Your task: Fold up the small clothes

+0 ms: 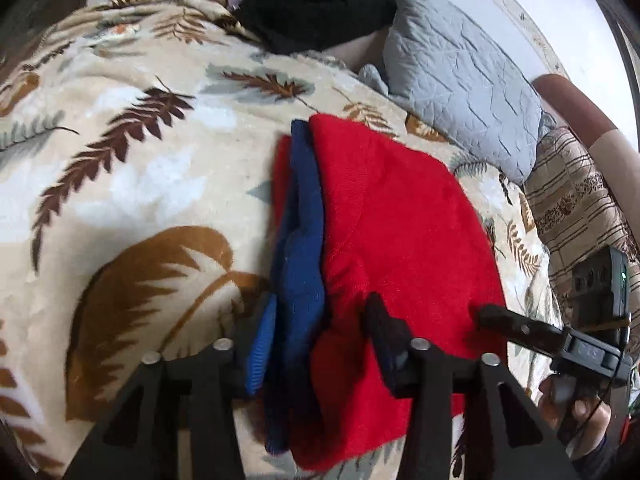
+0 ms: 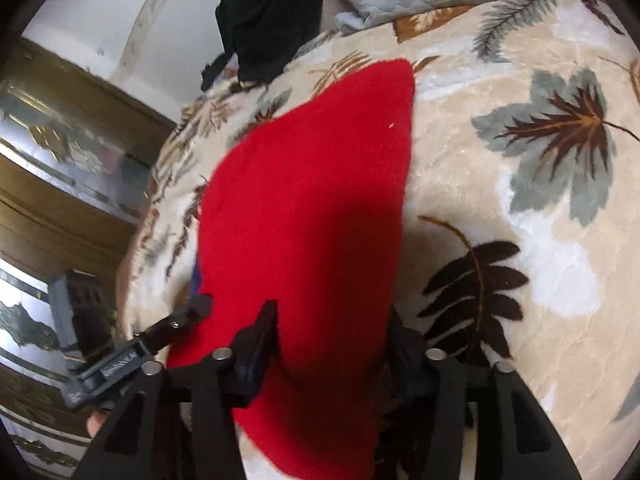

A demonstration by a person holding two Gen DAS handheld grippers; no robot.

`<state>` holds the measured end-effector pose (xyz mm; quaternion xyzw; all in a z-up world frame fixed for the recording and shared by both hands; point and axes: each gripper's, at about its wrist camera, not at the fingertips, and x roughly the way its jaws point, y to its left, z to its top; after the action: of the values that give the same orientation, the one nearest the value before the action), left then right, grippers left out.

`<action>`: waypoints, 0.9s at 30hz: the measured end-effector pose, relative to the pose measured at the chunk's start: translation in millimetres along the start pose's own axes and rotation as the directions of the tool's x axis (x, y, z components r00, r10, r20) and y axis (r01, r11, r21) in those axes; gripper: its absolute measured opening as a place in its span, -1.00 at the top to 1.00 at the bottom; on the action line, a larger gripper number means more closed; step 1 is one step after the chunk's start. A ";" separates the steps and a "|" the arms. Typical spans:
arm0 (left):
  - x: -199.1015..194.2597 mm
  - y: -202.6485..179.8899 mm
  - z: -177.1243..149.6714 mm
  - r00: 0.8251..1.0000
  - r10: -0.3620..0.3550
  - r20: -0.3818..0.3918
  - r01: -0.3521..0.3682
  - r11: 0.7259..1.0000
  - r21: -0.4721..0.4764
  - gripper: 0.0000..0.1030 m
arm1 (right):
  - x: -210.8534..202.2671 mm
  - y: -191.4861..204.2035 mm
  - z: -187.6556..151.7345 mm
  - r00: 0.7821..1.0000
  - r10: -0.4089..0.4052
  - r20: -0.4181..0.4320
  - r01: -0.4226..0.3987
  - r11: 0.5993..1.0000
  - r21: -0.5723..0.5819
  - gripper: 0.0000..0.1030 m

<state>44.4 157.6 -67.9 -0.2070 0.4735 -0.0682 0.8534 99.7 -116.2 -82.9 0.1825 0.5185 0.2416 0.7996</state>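
A red knit garment [image 1: 400,220] with blue trim [image 1: 300,248] lies folded lengthwise on a leaf-patterned blanket [image 1: 140,152]. My left gripper [image 1: 316,320] has its jaws spread around the garment's near edge, the blue trim and red cloth between them. My right gripper [image 2: 332,328] likewise straddles the near end of the red garment [image 2: 312,184], jaws apart. The right gripper also shows in the left wrist view [image 1: 500,320] at the garment's right corner, and the left gripper's finger shows in the right wrist view [image 2: 192,312]. Whether either grips the cloth is unclear.
A grey quilted pillow [image 1: 460,72] and a pile of black clothes [image 1: 312,4] lie at the far end of the bed. A striped brown cushion [image 1: 572,200] sits at the right. A wooden glass-panelled cabinet [image 2: 60,152] stands beside the bed.
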 end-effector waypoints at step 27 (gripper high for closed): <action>13.9 -4.7 -14.9 0.996 0.083 -0.022 -0.080 0.992 0.098 -0.14 | -12.0 -0.8 -5.6 1.000 0.017 -0.006 -0.017 0.999 0.032 -0.34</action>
<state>39.8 144.7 -83.7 -0.1447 0.4888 -0.0589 0.8583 90.6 -123.4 -76.6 0.1989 0.5231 0.2406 0.7931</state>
